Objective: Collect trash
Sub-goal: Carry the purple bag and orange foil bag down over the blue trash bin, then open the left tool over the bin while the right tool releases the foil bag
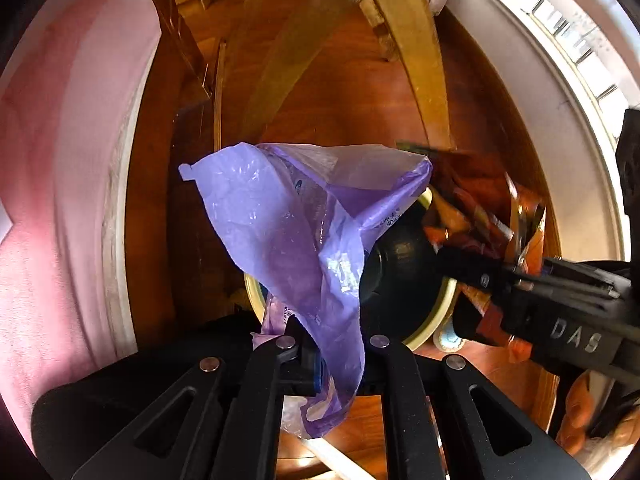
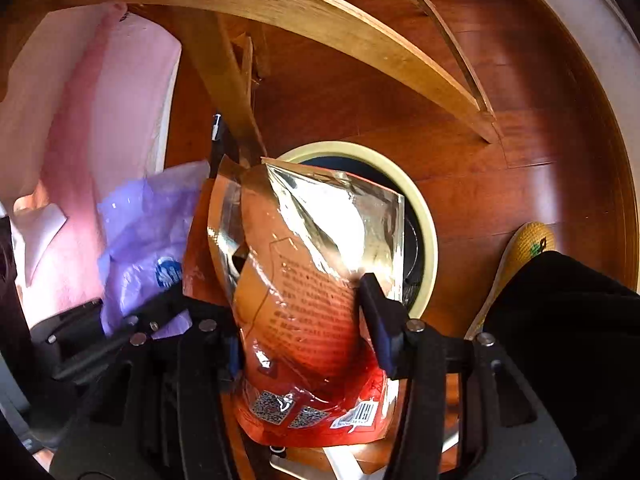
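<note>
floor [image 2: 520, 184]: reddish wood boards, with pale wooden chair legs [image 2: 320, 20] arching over the whole spot

bin [image 2: 424, 216]: round, cream rim, dark inside, sitting on the floor right under both pieces of trash

purple bag [image 1: 288, 240]: thin plastic film, super light and floppy, hanging over the bin's left side. It'll crumple to nothing and probably cling a bit, so I'd pinch a bunched-up fold, not a flat edge

snack packet [image 2: 304, 280]: red-orange with a silver foil inside, torn open, empty-looking. Light, crinkly, slick; I'd hold it mid-body across the width so it can't slide out. It hangs just over the bin mouth

left gripper [image 1: 312, 360]: pointing down, fingers closed tight on a lower fold of the purple bag

right gripper [image 2: 304, 320]: fingers part-way apart with the packet between them; the right pad looks to be touching it, but can't tell if it's truly clamped

guess: both are about ready to drop in
</note>
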{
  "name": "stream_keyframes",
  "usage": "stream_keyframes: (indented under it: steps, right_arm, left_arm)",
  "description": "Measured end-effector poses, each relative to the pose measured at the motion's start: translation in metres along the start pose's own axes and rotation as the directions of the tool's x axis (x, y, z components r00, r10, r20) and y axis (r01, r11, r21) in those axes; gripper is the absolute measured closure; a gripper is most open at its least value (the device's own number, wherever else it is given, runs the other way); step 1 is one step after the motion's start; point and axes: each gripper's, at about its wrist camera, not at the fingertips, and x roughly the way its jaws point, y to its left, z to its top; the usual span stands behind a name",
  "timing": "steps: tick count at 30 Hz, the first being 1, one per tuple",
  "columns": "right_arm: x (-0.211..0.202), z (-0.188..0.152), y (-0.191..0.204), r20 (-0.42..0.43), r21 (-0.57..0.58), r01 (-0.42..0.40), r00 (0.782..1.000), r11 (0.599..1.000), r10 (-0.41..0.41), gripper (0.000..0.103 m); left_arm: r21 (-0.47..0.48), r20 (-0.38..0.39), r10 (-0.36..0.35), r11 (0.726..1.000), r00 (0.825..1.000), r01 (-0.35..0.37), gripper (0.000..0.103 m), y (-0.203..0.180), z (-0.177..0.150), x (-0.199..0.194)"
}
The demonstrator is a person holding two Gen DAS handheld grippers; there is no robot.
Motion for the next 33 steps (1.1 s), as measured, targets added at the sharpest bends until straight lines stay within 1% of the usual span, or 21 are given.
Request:
stream_keyframes:
  steps: [1,6,7,8,11,18,21,24,25,27,28,29,31,33]
  right_arm:
    - [0.002,0.001,-0.001,0.004,0.008,-0.005,1.000,1.000,0.005,0.057]
    - [0.006,0.010,-0.002,-0.004,0.024,-0.016,1.000,1.000,0.016,0.052]
    - [0.007,0.011,-0.001,-0.009,0.025,-0.021,1.000,0.999,0.021,0.051]
    - [0.006,0.013,0.001,-0.014,0.026,-0.022,1.000,0.999,0.023,0.048]
    - [0.012,0.016,0.005,-0.029,0.024,-0.022,0.999,0.999,0.023,0.036]
    - [0.019,0.019,0.010,-0.048,0.016,-0.019,0.999,1.000,0.019,0.032]
    - [0.020,0.019,0.011,-0.045,0.007,-0.010,0.999,1.000,0.011,0.032]
    - [0.018,0.018,0.014,-0.035,-0.003,0.003,0.999,1.000,-0.003,0.032]
    - [0.020,0.019,0.012,-0.034,-0.004,0.005,0.999,1.000,-0.005,0.032]
    - [0.020,0.018,0.011,-0.032,-0.006,0.011,0.999,1.000,-0.011,0.032]
    - [0.019,0.018,0.012,-0.030,-0.009,0.015,0.999,1.000,-0.015,0.032]
    - [0.018,0.019,0.012,-0.028,-0.013,0.019,0.999,1.000,-0.019,0.032]
    - [0.017,0.018,0.014,-0.021,-0.026,0.030,0.999,0.999,-0.030,0.032]
    - [0.015,0.017,0.016,-0.018,-0.039,0.040,0.999,0.998,-0.041,0.032]
  left_arm:
    - [0.002,-0.003,0.003,1.000,1.000,-0.003,0.098,-0.005,0.006,0.004]
    - [0.015,-0.013,0.006,1.000,1.000,-0.006,0.097,-0.006,0.011,0.007]
    - [0.016,-0.016,0.005,1.000,1.000,-0.005,0.096,-0.002,0.018,0.015]
    - [0.017,-0.019,0.006,1.000,1.000,-0.005,0.096,-0.002,0.018,0.016]
    - [0.014,-0.027,0.005,1.000,1.000,-0.004,0.095,-0.003,0.020,0.018]
    - [-0.013,-0.034,0.003,1.000,0.999,-0.004,0.088,0.008,0.026,0.024]
    - [-0.023,-0.042,-0.001,1.000,0.999,0.000,0.083,0.011,0.028,0.026]
    - [-0.024,-0.047,0.001,1.000,0.999,-0.002,0.073,0.014,0.030,0.029]
    - [-0.024,-0.047,0.002,1.000,0.999,-0.003,0.066,0.015,0.031,0.030]
    - [-0.024,-0.050,-0.005,1.000,0.999,0.003,0.058,0.015,0.030,0.031]
    - [-0.026,-0.054,-0.005,1.000,0.999,0.004,0.048,0.015,0.031,0.031]
    - [-0.026,-0.055,-0.002,1.000,0.998,0.001,0.036,0.017,0.031,0.032]
    - [-0.028,-0.057,0.003,1.000,0.998,-0.005,0.029,0.016,0.031,0.032]
    - [-0.034,-0.058,0.005,0.999,0.998,-0.007,0.029,0.017,0.031,0.032]
